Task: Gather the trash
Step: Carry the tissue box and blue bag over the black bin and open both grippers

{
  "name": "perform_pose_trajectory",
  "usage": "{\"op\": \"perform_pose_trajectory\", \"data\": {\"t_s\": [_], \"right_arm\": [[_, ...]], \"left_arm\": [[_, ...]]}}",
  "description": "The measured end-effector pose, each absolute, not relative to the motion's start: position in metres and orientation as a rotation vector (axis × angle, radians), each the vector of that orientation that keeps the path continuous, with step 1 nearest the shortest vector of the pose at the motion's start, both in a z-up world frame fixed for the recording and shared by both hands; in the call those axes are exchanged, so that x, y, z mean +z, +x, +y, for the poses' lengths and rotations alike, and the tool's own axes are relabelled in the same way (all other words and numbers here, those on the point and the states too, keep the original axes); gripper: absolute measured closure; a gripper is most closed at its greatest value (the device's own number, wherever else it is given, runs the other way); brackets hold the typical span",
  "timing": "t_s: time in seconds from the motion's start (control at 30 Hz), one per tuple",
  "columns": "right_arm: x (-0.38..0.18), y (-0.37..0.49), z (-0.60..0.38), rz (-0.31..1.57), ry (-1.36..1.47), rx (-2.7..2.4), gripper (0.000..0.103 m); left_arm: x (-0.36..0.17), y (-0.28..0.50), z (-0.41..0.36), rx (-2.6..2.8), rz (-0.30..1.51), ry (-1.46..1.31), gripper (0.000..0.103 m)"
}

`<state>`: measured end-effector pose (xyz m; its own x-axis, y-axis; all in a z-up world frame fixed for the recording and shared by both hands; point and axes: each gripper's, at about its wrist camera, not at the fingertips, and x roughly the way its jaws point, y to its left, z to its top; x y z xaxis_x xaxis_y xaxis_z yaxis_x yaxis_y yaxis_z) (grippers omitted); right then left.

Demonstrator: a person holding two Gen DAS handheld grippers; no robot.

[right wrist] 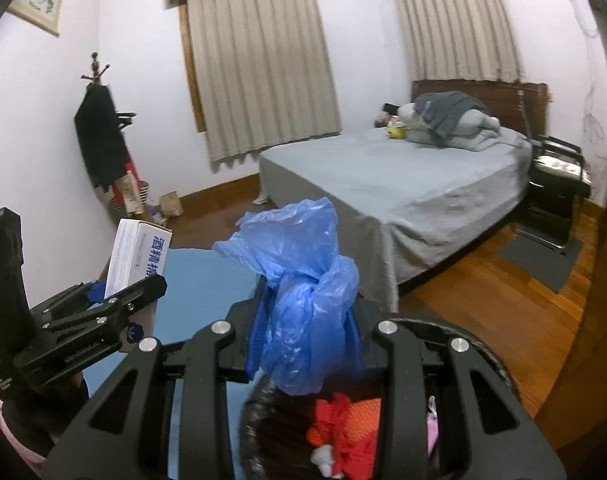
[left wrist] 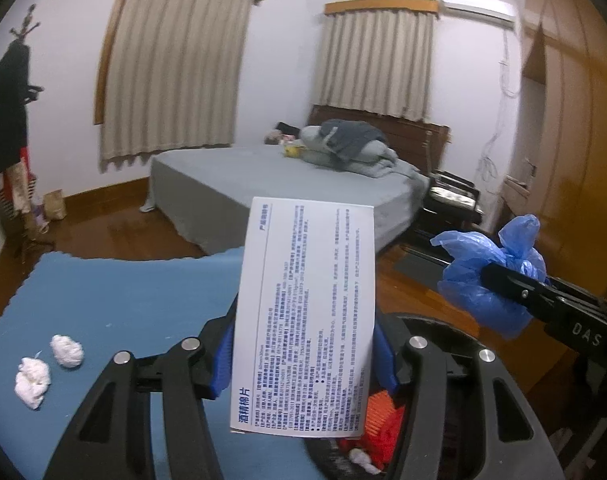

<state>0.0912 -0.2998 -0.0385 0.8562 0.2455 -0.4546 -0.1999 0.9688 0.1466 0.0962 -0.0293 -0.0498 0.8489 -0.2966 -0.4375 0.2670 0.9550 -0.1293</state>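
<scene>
My left gripper [left wrist: 303,356] is shut on a white carton with blue print [left wrist: 307,312] and holds it upright above a dark bin [left wrist: 443,332]. The carton also shows in the right wrist view [right wrist: 137,254], in the left gripper [right wrist: 115,300]. My right gripper [right wrist: 303,320] is shut on a knotted blue plastic bag [right wrist: 299,284], above the same bin [right wrist: 483,348]; the bag also shows in the left wrist view [left wrist: 491,276]. Red and orange trash [right wrist: 343,428] lies in the bin. Two crumpled white tissues [left wrist: 47,364] lie on the blue mat [left wrist: 123,296].
A bed with grey cover [right wrist: 403,192] stands beyond the mat. A coat rack [right wrist: 99,136] stands at the left wall, a dark chair [right wrist: 555,184] beside the bed, and a wooden wardrobe [left wrist: 575,120] to the right. The floor is wood.
</scene>
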Motion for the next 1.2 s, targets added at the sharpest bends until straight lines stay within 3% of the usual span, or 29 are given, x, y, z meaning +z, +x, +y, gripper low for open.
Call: {"op": "perform_pose_trajectory", "data": {"t_s": [0.87,0.93,1.03,1.13,1.2], "right_arm": [[-0.084,0.077,-0.378,0.569,0.14,0.036,0.07],[-0.088,0.077,-0.381,0.579,0.135,0.022,0.066],[-0.091,0.077,-0.384,0.587,0.14,0.002,0.053],[-0.092,0.075,-0.388,0.582,0.14,-0.016,0.044],[-0.09,0.072,-0.388,0.57,0.14,-0.03,0.033]], "left_arm": [[-0.083,0.124,-0.134,-0.507,0.543,0.0,0.047],[-0.085,0.126,-0.136,-0.525,0.554,-0.002,0.046],[-0.088,0.13,-0.135,-0.556,0.573,-0.01,0.032],[-0.089,0.129,-0.132,-0.553,0.569,-0.014,0.03],[-0.089,0.129,-0.126,-0.531,0.564,-0.009,0.03]]}}
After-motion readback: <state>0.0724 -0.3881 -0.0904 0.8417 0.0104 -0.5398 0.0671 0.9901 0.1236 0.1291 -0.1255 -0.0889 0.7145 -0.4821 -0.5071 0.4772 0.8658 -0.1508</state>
